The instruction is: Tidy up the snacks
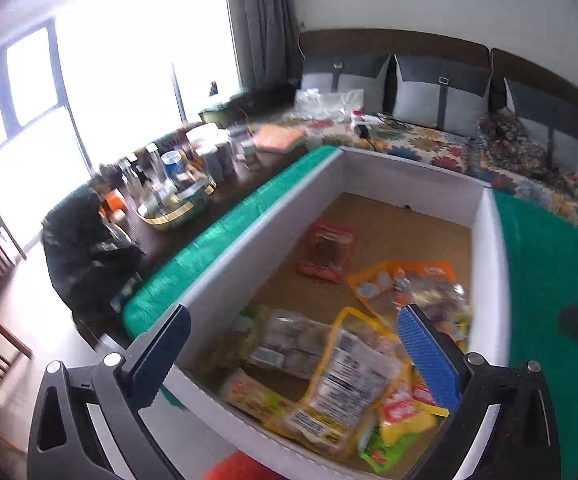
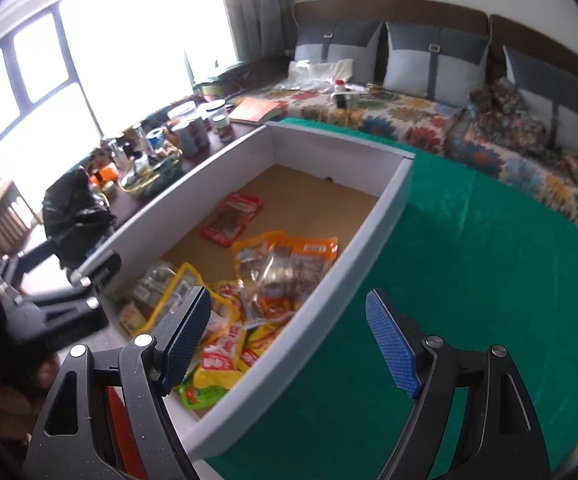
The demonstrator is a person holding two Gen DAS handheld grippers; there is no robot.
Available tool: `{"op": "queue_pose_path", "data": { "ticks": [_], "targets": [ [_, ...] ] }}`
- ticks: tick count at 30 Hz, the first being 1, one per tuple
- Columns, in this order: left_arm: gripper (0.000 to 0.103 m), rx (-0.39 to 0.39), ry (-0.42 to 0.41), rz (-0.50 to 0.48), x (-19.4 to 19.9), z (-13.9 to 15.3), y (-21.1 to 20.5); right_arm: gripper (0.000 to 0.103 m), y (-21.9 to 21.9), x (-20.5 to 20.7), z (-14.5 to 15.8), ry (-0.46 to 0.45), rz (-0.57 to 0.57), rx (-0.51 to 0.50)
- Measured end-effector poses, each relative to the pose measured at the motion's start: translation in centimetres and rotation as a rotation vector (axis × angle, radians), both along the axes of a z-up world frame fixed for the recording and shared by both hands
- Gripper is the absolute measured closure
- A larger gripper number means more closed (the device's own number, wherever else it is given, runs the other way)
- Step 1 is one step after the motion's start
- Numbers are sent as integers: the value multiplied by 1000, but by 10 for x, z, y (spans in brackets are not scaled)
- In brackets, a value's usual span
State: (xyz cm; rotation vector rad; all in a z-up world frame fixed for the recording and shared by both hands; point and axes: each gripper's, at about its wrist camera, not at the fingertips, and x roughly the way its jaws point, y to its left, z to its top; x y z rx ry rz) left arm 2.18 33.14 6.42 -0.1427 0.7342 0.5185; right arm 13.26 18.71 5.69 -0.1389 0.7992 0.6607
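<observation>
Left wrist view looks straight down into the white cardboard box (image 1: 273, 216), with the left tool (image 1: 293, 356) spread wide over its near end, nothing between its ribbed blue pads. Directly below them in the box lie the snack packets (image 1: 341, 384): a clear yellow-edged pouch (image 1: 345, 376) showing a printed white label too blurred to read, red-and-yellow packs and a green one at the near corner. Farther into the box sit an orange-topped bag (image 1: 409, 284) and, beyond it, a red packet (image 1: 327, 254) alone on the bare brown cardboard floor.

Right wrist view alone shows the right tool (image 2: 289, 340), likewise released and empty, straddling the box's near right wall: one pad over the packets, the other over the green cloth (image 2: 469, 264) covering the counter right of the box. Only this view catches the left tool from outside, at the box's left wall. Red packs here carry white lettering that cannot be made out.

Left of the box, a round tray (image 1: 169, 216) crowds with jars and bottles. Beyond the box, a floral bedspread (image 2: 429, 128) and grey cushions (image 2: 429, 60) back against a brown headboard.
</observation>
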Motion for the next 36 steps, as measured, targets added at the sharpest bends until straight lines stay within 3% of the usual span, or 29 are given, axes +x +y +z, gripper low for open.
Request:
{"op": "queue_pose_path", "data": {
  "ticks": [7, 20, 36],
  "targets": [
    [1, -58, -21, -9, 0, 8, -1, 20, 2, -14, 2, -6, 1, -28],
    [1, 80, 10, 5, -11, 20, -2, 20, 21, -31, 6, -21, 18, -69],
    [0, 3, 32, 15, -22, 35, 4, 20, 41, -34, 23, -19, 23, -82]
  ]
}}
